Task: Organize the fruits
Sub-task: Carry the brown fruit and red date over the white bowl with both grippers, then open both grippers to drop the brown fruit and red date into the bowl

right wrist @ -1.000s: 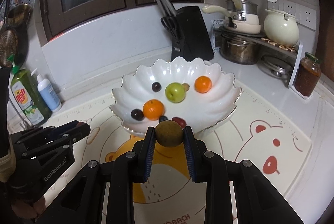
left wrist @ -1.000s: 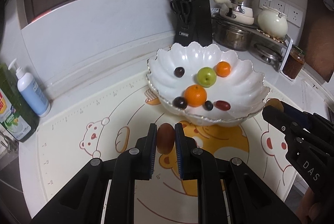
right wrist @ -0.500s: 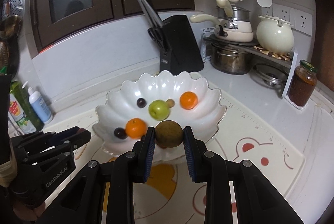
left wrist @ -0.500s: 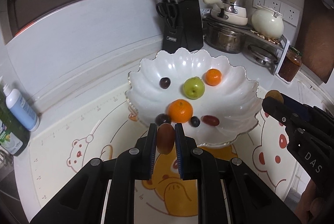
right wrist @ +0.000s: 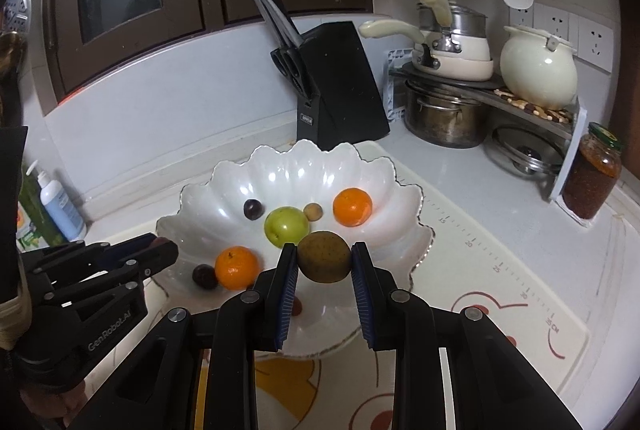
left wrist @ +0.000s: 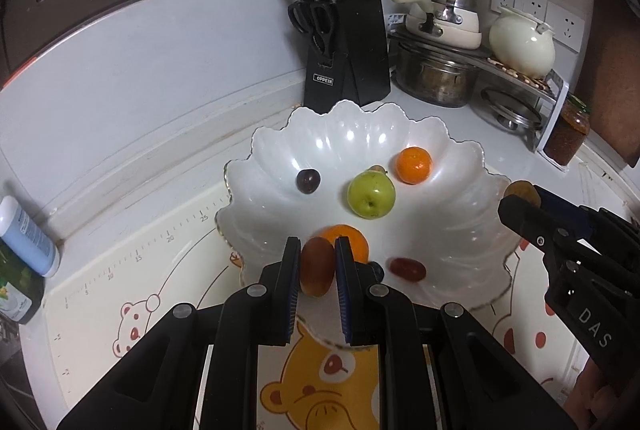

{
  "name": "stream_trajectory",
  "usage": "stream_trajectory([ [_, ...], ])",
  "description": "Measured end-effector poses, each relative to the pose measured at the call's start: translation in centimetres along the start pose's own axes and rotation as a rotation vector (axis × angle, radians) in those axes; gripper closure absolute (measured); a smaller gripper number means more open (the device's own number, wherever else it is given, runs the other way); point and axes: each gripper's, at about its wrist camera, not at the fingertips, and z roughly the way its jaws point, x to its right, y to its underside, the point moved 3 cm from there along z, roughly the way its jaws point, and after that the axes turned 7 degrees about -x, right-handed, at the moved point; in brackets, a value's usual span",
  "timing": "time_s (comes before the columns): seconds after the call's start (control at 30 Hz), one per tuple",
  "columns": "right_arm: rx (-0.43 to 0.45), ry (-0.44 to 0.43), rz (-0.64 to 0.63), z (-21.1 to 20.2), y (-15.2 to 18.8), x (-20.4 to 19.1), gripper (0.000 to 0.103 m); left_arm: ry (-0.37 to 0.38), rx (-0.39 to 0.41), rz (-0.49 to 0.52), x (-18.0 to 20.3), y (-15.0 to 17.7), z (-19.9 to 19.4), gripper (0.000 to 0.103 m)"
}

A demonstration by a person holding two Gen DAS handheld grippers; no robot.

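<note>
A white scalloped bowl (left wrist: 460, 169) (right wrist: 384, 173) sits on the bear-print mat. It holds a green apple (left wrist: 371, 193) (right wrist: 286, 227), two oranges (left wrist: 414, 164) (right wrist: 236, 267), dark plums (left wrist: 308, 181) (right wrist: 253, 209), a red grape-like fruit (left wrist: 407, 268) and a small brown fruit (right wrist: 313, 211). My left gripper (left wrist: 317, 266) is shut on a reddish-brown oval fruit (left wrist: 317, 270) over the bowl's near rim. My right gripper (right wrist: 325, 262) is shut on a round brown fruit (right wrist: 325, 261) above the bowl's near side.
A black knife block (left wrist: 346, 45) (right wrist: 340, 85) stands behind the bowl. Pots and a cream kettle (right wrist: 538, 69) sit on a rack at the right, with a jar (right wrist: 592, 181). Soap bottles (left wrist: 26, 238) (right wrist: 60, 205) stand at the left.
Both grippers have moved forward toward the bowl with their fruits; they now hang over its near rim instead of over the mat.
</note>
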Motion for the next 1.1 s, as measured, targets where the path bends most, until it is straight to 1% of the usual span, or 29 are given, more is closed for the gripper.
stream_trajectory([
  [0.3,-0.051,-0.003,-0.01,2.2,0.3,0.4,0.074,-0.001,-0.025,-0.013,-0.3,0.3,1.8,0.084],
  [0.37,-0.053,-0.002,-0.01,2.3,0.4,0.4,0.073,0.003,-0.026,-0.016,-0.2,0.4,1.9,0.074],
  [0.4,-0.053,0.001,-0.01,2.3,0.4,0.4,0.072,0.0,-0.021,-0.017,-0.2,0.5,1.8,0.072],
  [0.47,-0.048,0.006,-0.004,2.3,0.4,0.5,0.06,-0.007,-0.019,-0.012,-0.2,0.5,1.9,0.063],
  [0.5,-0.043,0.013,-0.002,2.2,0.5,0.5,0.057,-0.014,-0.018,-0.009,-0.2,0.6,1.9,0.061],
  [0.53,-0.04,0.02,-0.001,2.1,0.5,0.6,0.051,-0.021,-0.018,-0.01,-0.2,0.6,2.0,0.057],
  [0.57,-0.037,0.026,0.0,2.0,0.5,0.6,0.047,-0.023,-0.017,-0.011,-0.1,0.7,1.9,0.054],
  [0.6,-0.034,0.03,0.001,1.8,0.5,0.6,0.044,-0.023,-0.018,-0.012,-0.2,0.8,1.8,0.053],
  [0.67,-0.029,0.044,0.001,1.5,0.5,0.5,0.037,-0.026,-0.018,-0.018,-0.3,0.9,1.7,0.048],
  [0.7,-0.025,0.057,0.001,1.4,0.6,0.5,0.035,-0.026,-0.019,-0.023,-0.4,1.0,1.6,0.046],
  [0.77,-0.021,0.071,0.002,1.1,0.6,0.5,0.033,-0.03,-0.017,-0.033,-0.6,1.2,1.4,0.038],
  [1.0,-0.021,0.087,0.007,0.1,1.2,0.2,0.025,-0.041,-0.007,-0.047,-1.2,2.3,0.1,0.031],
  [1.1,-0.021,0.094,0.016,-0.6,1.6,-0.1,0.023,-0.046,-0.004,-0.053,-1.6,2.9,-0.7,0.025],
])
